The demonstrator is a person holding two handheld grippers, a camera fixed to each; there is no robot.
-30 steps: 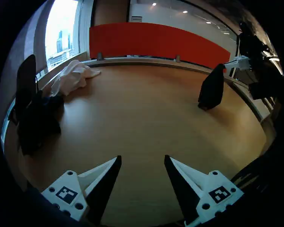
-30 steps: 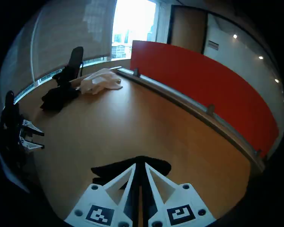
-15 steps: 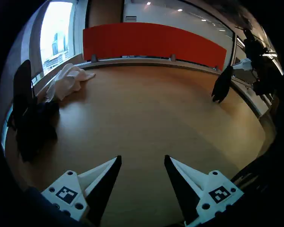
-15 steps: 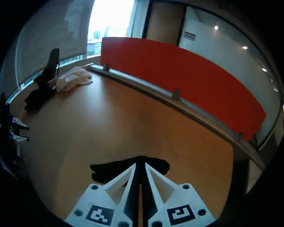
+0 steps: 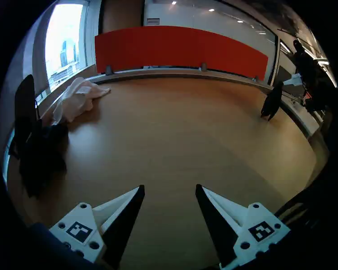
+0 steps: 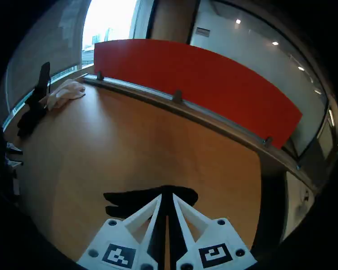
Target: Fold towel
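Note:
A black towel hangs off the far right of the wooden table, held up by my right gripper. In the right gripper view the same black towel bunches around the tips of my right gripper, whose fingers are shut on it. My left gripper is open over the near part of the table, with nothing between its fingers.
A crumpled white cloth lies at the table's far left corner, by the window. A dark heap of cloth and a black chair back sit at the left edge. A red divider panel runs along the back edge.
The right gripper has carried the hanging black towel farther away to the right, and its view has swung right along the red divider. The left gripper stays open.

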